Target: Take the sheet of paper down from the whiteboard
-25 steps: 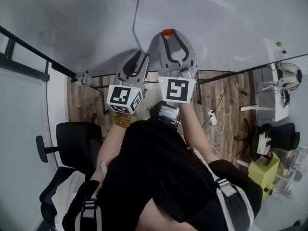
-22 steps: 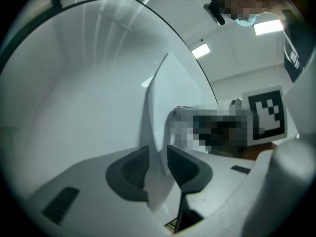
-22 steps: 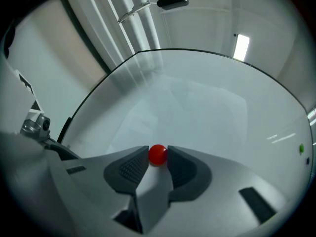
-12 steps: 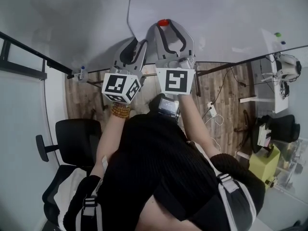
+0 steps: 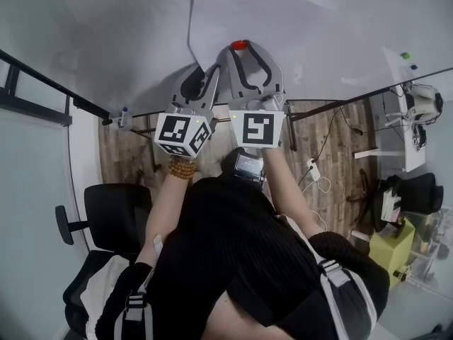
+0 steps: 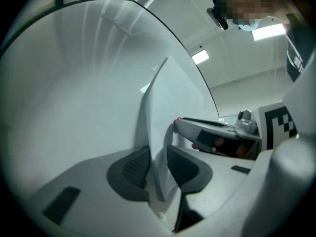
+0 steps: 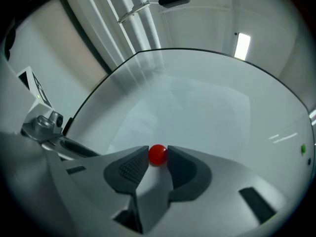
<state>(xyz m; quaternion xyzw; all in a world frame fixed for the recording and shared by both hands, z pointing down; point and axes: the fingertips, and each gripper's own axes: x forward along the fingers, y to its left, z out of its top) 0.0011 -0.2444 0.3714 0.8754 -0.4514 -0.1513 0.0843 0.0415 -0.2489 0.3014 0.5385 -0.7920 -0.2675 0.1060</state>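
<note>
1. A big whiteboard (image 5: 106,34) fills the top of the head view.
2. The sheet of paper (image 5: 297,20) is on the whiteboard, up high and a bit to the right.
3. A round red magnet (image 5: 241,45) sits on the paper near its bottom edge.
4. The left gripper (image 5: 207,73) is at the left side edge of the paper, low down.
5. In the left gripper view, the jaws of the left gripper (image 6: 157,154) are closed on the edge of the sheet of paper (image 6: 173,102). The thin sheet is squeezed between the two dark pads.
6. The paper edge bends out a little from the whiteboard (image 6: 74,93) where the jaws hold it.
7. The right gripper (image 5: 243,52) is just beside the left one, a bit higher up, and its tips are at the red magnet.
8. In the right gripper view, the jaws of the right gripper (image 7: 158,158) hold the red magnet (image 7: 157,153). One pad touches each side of it.
9. A small green dot (image 7: 302,149) is on the board, far off to the right.
10. Below the person are a wooden floor (image 5: 127,147) and a black chair (image 5: 113,211).
</note>
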